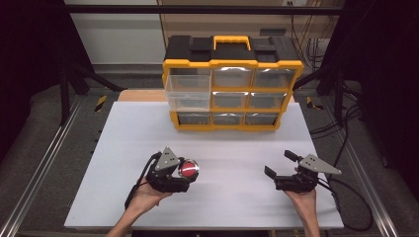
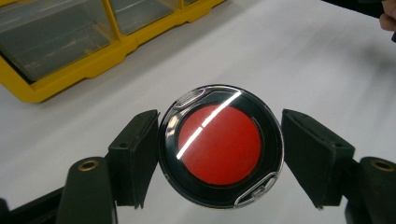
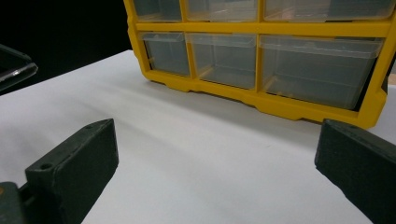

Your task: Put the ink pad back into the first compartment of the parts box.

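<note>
A round red disc (image 1: 188, 169) with a black rim and a clear cover sits between the jaws of my left gripper (image 1: 186, 173). In the left gripper view both pads press on the rim of the disc (image 2: 219, 144), which hangs a little above the white table with my left gripper (image 2: 219, 140) shut on it. At the right of the table, my right gripper (image 1: 280, 163) stands open with nothing between its jaws. The right gripper view shows that right gripper (image 3: 217, 140) wide apart over bare white surface.
A yellow and black drawer cabinet (image 1: 232, 94) with clear drawers stands at the back of the white table (image 1: 148, 128); a drawer in its left column sticks out a little. It also appears as cabinet (image 2: 70, 56) and cabinet (image 3: 261, 60). Cables trail off the table's right edge.
</note>
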Demonstrator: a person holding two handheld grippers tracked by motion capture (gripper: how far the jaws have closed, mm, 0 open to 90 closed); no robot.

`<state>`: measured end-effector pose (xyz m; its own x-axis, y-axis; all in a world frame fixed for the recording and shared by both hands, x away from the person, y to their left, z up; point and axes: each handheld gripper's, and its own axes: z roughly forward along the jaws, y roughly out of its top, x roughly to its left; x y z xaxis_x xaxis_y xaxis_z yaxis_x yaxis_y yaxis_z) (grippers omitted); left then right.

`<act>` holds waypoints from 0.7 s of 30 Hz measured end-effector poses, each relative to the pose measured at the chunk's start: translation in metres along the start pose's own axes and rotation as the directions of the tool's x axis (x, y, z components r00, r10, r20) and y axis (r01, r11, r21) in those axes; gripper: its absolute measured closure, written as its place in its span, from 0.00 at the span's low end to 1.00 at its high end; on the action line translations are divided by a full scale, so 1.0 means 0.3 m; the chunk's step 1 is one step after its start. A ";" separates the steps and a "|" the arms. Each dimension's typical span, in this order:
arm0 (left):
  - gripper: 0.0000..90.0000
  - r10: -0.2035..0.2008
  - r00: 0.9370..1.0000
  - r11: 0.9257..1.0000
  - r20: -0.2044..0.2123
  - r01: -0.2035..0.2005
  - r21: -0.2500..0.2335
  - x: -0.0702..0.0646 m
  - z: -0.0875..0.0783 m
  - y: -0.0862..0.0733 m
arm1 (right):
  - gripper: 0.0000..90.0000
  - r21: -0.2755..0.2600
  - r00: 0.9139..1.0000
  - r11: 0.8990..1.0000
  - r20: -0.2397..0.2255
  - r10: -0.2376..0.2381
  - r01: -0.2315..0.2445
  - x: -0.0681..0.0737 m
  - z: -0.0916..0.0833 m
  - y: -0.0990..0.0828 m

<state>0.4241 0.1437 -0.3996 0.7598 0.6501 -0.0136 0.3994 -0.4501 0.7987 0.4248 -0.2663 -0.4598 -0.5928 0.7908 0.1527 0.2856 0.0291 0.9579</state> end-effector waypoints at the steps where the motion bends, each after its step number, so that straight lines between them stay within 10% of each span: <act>1: 0.33 -0.001 1.000 1.000 -0.002 0.001 -0.003 0.003 -0.005 0.003 | 0.01 0.000 1.000 1.000 0.000 -0.001 0.001 0.000 0.000 0.000; 21: 0.33 -0.034 0.998 0.996 -0.048 0.030 -0.080 0.082 -0.122 0.054 | 0.01 0.000 1.000 1.000 0.002 0.002 -0.002 0.000 0.001 0.000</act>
<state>0.4306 0.1749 -0.3650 0.7202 0.6937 -0.0116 0.3797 -0.3801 0.8434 0.4250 -0.2660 -0.4597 -0.5911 0.7918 0.1538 0.2863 0.0277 0.9577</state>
